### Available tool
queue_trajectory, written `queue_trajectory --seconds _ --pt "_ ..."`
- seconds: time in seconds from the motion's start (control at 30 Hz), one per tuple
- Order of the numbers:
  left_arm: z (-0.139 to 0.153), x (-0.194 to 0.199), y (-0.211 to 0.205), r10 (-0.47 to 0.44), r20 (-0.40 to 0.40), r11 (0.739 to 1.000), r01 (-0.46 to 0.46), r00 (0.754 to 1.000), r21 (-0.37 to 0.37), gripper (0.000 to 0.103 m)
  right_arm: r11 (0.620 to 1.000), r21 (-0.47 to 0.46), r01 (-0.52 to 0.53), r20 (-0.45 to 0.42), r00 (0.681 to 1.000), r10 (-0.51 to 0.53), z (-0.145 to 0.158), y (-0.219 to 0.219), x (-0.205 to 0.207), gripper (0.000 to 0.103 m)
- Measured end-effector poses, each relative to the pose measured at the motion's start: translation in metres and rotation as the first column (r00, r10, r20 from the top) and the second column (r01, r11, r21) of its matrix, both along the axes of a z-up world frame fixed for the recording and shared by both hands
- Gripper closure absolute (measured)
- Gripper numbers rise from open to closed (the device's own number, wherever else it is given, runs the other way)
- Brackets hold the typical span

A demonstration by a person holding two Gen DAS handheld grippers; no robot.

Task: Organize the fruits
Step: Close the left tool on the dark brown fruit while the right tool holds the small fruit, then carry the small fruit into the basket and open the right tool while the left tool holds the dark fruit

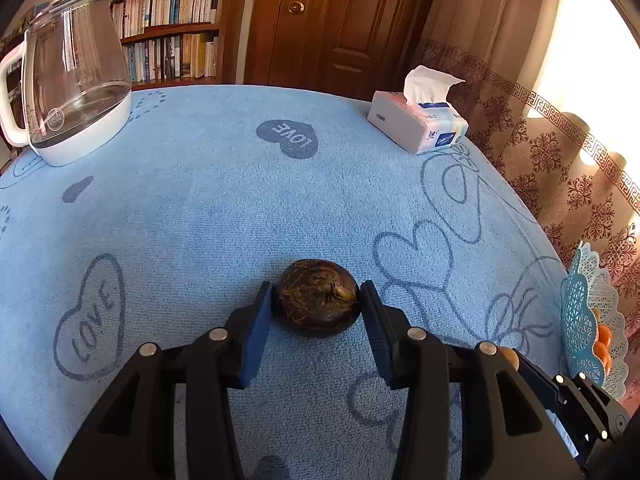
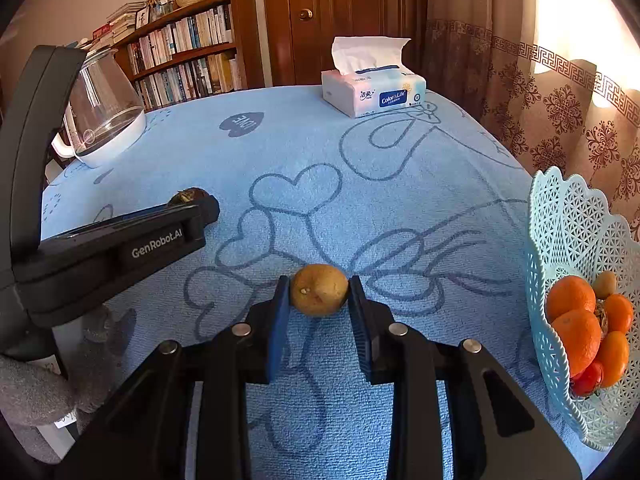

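1. Fruits, left wrist view: a dark brown fruit (image 1: 318,298) lies on the blue tablecloth (image 1: 200,208), between the pads of the left gripper (image 1: 317,307). Both pads touch its sides; the jaws grasp it, not yet lifted. A glass kettle (image 1: 72,88) stands far left, a tissue box (image 1: 416,124) far right, both well apart. The lace basket (image 1: 584,320) shows at the right edge.

2. Right wrist view: a tan fruit (image 2: 319,289) sits on the cloth, clenched between the pads of the right gripper (image 2: 319,300). The basket (image 2: 560,240) stands to the right, near the table edge, holding oranges (image 2: 576,320) and smaller fruit. The left gripper's body (image 2: 120,248) lies to the left, well apart.

3. Step, as judged: both fruits gripped, pick-up stage. Next move calls for lifting each and carrying it rightward over the basket rim.

4. Room: open cloth lies between the tan fruit and the basket. The basket sits close to the table edge by the curtain (image 2: 540,120); a nudge could shift it.
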State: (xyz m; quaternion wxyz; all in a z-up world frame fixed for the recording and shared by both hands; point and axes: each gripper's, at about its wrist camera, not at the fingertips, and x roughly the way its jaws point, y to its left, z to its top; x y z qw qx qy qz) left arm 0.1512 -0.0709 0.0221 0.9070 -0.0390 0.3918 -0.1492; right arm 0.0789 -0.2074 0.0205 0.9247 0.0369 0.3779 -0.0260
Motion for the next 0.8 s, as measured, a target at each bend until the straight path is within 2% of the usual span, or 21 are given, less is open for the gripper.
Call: queue_trajectory --seconds 0.3,0.5,0.8 --pt "0.013 -0.018 0.013 0.041 0.040 0.999 -0.041 0.998 -0.005 0.058 1.000 -0.018 0.000 0.024 1.000 0.000 0.003 0.003 -0.003 0.073" --pt "0.022 -0.035 0.015 0.059 0.083 0.998 -0.060 0.995 0.017 0.058 1.000 -0.024 0.006 0.040 0.999 -0.005 0.006 0.002 -0.006 0.073" --pt "0.023 -0.059 0.021 0.094 0.097 0.994 -0.098 0.991 0.042 0.058 0.999 -0.024 0.023 0.078 0.997 -0.021 0.015 -0.001 -0.011 0.073"
